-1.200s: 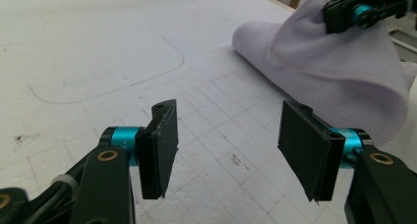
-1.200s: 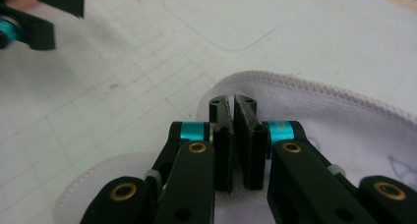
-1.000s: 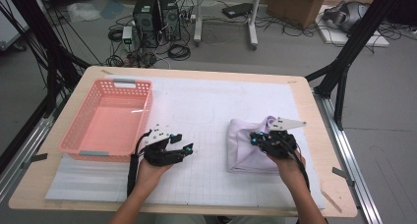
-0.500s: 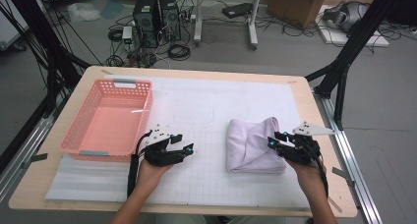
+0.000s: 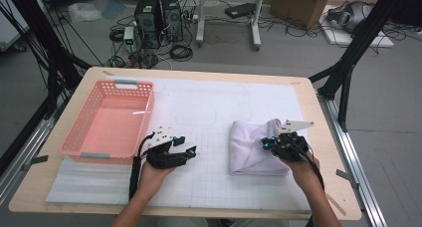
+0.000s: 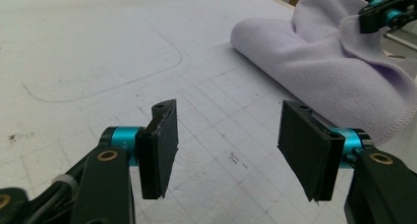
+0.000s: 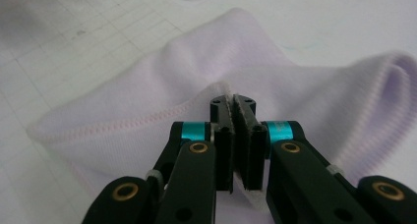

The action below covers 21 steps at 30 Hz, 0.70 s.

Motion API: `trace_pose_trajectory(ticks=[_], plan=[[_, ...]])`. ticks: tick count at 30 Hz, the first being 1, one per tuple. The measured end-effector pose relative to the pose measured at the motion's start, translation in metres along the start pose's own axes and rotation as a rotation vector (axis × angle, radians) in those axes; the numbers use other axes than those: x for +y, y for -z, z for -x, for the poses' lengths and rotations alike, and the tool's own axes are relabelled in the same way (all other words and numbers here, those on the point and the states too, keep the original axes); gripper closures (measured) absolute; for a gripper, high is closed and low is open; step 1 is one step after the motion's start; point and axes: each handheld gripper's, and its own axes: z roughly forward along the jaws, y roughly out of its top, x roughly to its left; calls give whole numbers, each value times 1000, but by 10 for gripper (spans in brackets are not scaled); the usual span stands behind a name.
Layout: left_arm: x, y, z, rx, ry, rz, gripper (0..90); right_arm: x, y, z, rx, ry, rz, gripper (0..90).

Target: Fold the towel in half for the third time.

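A: Pinching the cloth (image 7: 147, 111) near its hem, the right gripper (image 7: 235, 106) has its jaws pressed together, a thin fold of fabric caught between the pads. They have just been closing, with the cloth between them.

B: And where does the cloth lie?

A: On the white mat (image 5: 209, 102), toward the right side of the table (image 5: 318, 112), folded into a thick lilac bundle. In the high view the right gripper (image 5: 268, 145) sits over its right part, and the fabric humps up under it.

B: The other hand?

A: The left gripper (image 6: 226, 140) rests low over the mat, jaws apart with nothing between them, only bare grid lines. It points toward the cloth but is well apart from it.

B: Anything in between?

A: Open mat, with a faint rounded outline drawn on it. Nothing blocks the way between the two grippers.

B: What else is around?

A: A pink basket (image 5: 79, 152) stands at the left of the table, just beside the left gripper (image 5: 186, 151) and behind it; its inside looks empty, though the near wall hides a strip of the floor. Beyond the table are computer towers (image 5: 159, 13), tangled cables (image 5: 179, 50), a cardboard box (image 5: 298, 5), and black frame legs (image 5: 348, 62) at the right edge.

B: Is the whole cloth lifted?

A: Hard to say; the pinched edge seems raised, the rest lies on the mat.
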Motion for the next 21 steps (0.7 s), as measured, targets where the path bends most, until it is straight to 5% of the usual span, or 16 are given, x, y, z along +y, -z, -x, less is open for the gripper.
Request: trace_pose_trajectory(ticks=[8,13,16,21], plan=[[0,1,0,6,4,3,405,-40,32,5,3,-48,47,812],[0,1,-1,7,3,3,405,-64,46,9,-18,-89,25,728],[0,0,-1,10,3,4,405,-61,58,13,-35,-126,90,682],[0,0,0,9,5,6,405,-35,55,13,-66,-117,132,659]])
